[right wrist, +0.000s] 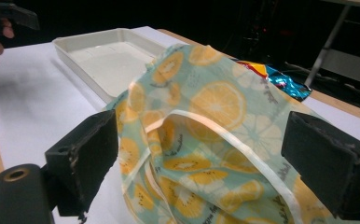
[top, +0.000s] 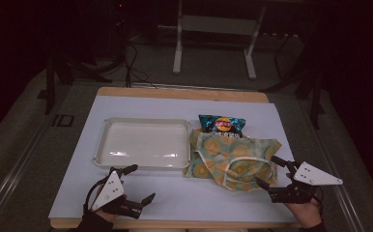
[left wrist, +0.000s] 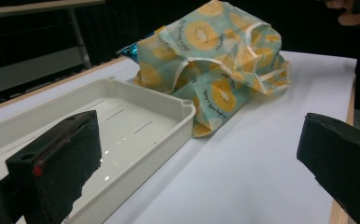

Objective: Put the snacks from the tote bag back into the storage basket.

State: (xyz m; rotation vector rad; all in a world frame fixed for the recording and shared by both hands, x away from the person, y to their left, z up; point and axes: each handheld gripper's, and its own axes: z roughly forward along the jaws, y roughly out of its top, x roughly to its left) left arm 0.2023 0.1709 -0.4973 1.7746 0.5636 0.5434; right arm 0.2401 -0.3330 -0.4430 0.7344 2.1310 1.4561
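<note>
Two tongs hovering spread over a white-covered table (top: 175, 198) with a wooden edge, in a dark room with grey floor and a white frame stand (top: 213, 34) behind. Left tongs (top: 137, 184) just beside the empty cream tray (top: 143, 143). Right tongs (top: 270, 173) gaping around the fruit-print cloth bag's (top: 233, 157) edge, a snack packet (top: 222, 124) peeking out behind.

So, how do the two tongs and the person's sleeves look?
Both tongs, left and right, are black, each with two blocky black jaws and a pale grey three-cornered plate on top, dotted with small dark holes. The sleeves at both wrists are dark.
</note>
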